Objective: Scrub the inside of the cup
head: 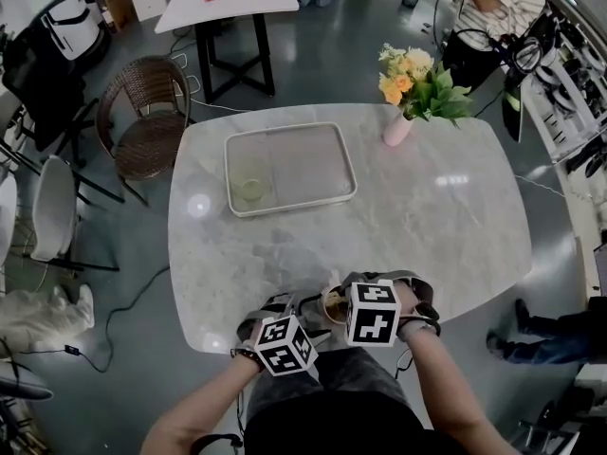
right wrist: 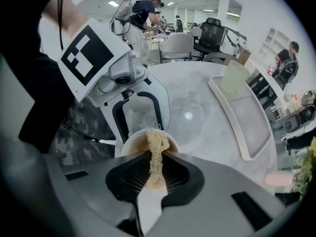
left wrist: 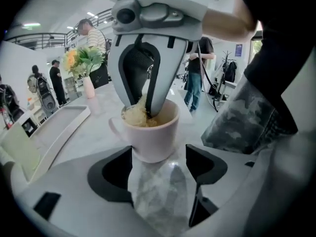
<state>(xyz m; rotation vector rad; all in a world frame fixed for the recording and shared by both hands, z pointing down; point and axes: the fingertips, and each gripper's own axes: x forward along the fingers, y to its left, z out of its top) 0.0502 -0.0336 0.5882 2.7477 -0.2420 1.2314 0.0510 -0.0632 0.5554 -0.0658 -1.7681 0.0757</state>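
Note:
A white cup (left wrist: 150, 132) stands upright on the marble table (head: 446, 216) near its front edge, and shows as a rim (head: 334, 303) between my two grippers. My left gripper (left wrist: 159, 162) is open; the cup's base sits at its fingertips, with a gap showing on the right side. From above, my right gripper (left wrist: 145, 110) reaches into the cup, shut on a beige fibrous scrubber (right wrist: 157, 157). In the right gripper view the scrubber runs from between the jaws down into the cup (right wrist: 133, 142), with the left gripper (right wrist: 143, 130) just beyond it.
A white tray (head: 353, 173) lies mid-table with a pale green glass (head: 251, 190) in its corner. A pink vase of flowers (head: 398, 126) stands at the far right. A wicker chair (head: 142, 121) sits beyond the table's left. People stand around the room.

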